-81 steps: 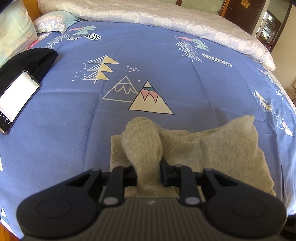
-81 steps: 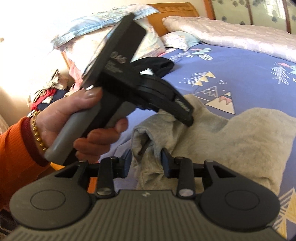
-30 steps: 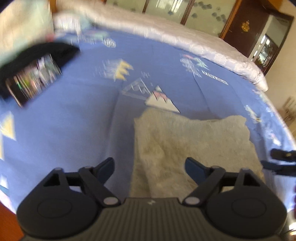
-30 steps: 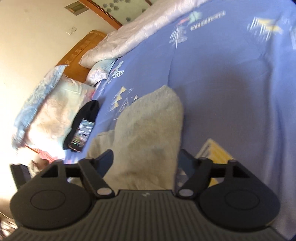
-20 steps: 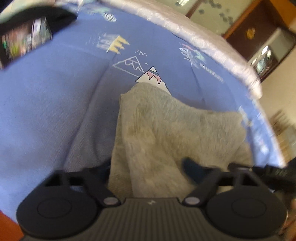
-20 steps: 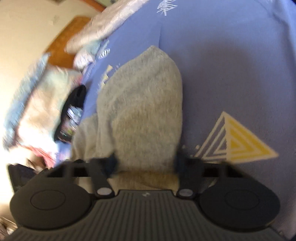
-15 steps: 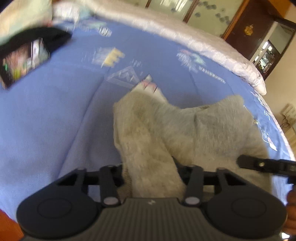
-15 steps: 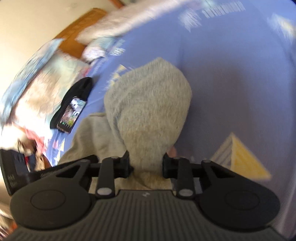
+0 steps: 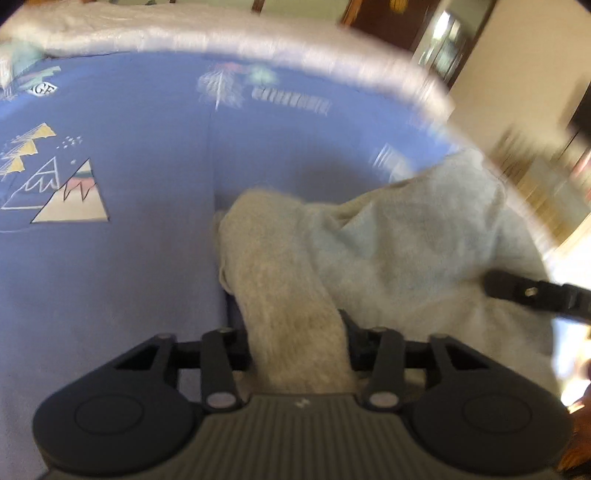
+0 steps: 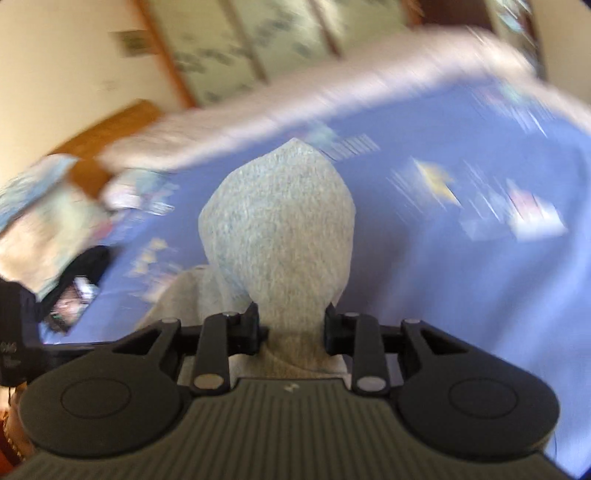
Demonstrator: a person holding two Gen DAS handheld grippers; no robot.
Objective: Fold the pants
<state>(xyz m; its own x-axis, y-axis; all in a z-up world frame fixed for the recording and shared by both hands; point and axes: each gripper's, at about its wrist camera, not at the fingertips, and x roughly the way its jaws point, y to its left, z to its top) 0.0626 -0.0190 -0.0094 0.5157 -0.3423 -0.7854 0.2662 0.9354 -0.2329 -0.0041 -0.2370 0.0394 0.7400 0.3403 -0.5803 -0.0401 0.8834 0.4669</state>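
Observation:
The grey fleece pants (image 9: 406,251) hang bunched just above the blue bed sheet (image 9: 129,258). My left gripper (image 9: 295,332) pinches a thick fold of them, and its jaws are opening slightly with the fabric still pressed between the pads. The right gripper's finger (image 9: 517,291) reaches in from the right onto the same cloth. In the right wrist view my right gripper (image 10: 291,321) clamps another fold of the pants (image 10: 277,221), which bulges up ahead of it. Its jaws too are easing open around the cloth. The left gripper's body (image 10: 14,332) shows at the left edge.
A white quilt (image 9: 184,33) lies along the far side of the bed. A phone on a black cloth (image 10: 70,299) and pillows (image 10: 37,221) lie by the wooden headboard (image 10: 110,125). The bed's edge runs close on the right in the left wrist view.
A second ago both grippers stood open over the pants lying flat. Both have closed on folds of the cloth, and the left has swung right with it.

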